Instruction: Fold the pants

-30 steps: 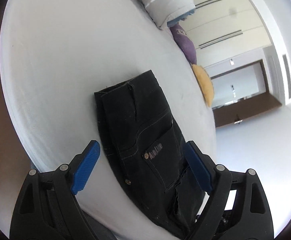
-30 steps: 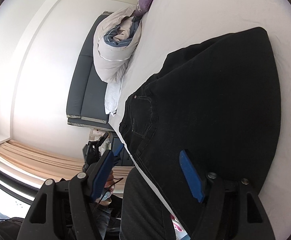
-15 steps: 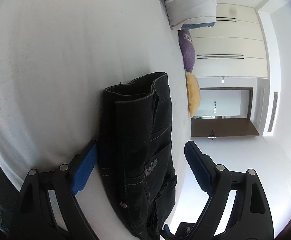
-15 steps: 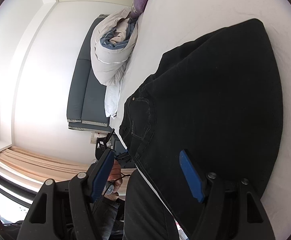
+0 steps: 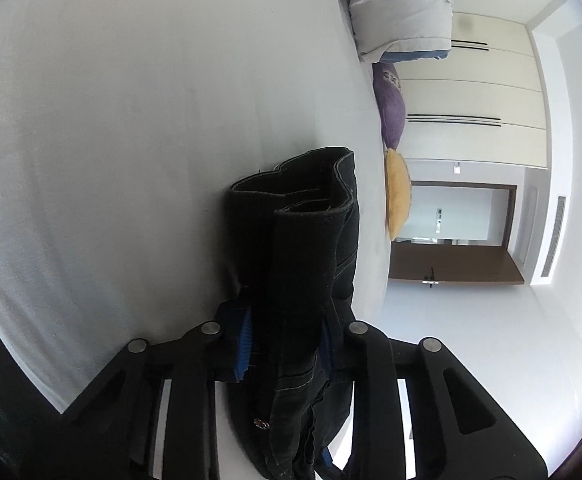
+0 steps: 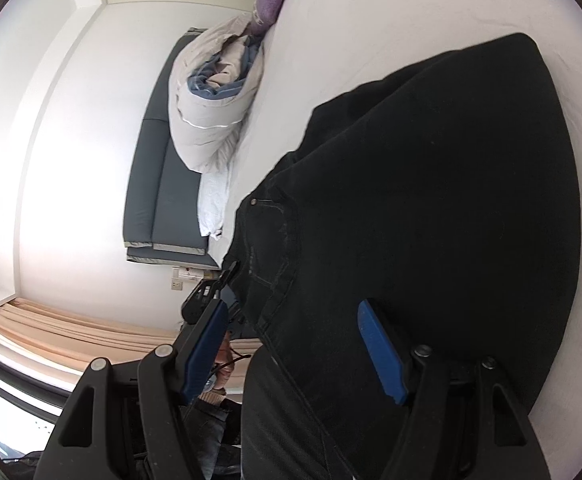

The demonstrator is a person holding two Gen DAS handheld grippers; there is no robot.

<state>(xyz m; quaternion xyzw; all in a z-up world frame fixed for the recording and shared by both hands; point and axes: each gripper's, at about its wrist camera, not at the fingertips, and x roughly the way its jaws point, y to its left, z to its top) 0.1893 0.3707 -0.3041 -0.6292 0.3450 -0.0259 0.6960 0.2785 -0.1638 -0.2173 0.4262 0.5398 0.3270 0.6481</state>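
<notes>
Black denim pants (image 5: pixel 303 264) were pinched by the left gripper (image 5: pixel 285 332) on the white bed sheet (image 5: pixel 131 120)
Right gripper (image 6: pixel 297 350) was spread wide, nothing held; stacked layers could've been dragged apart if lifted one-sided

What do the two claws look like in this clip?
Both match. The left claw and right claw have matte black angular frames with triangular cut-outs and round silver pivot bolts. Each finger carries a flat blue pad; on the left one the blue pad looks ribbed. No cables, markings or sleeves show.
</notes>
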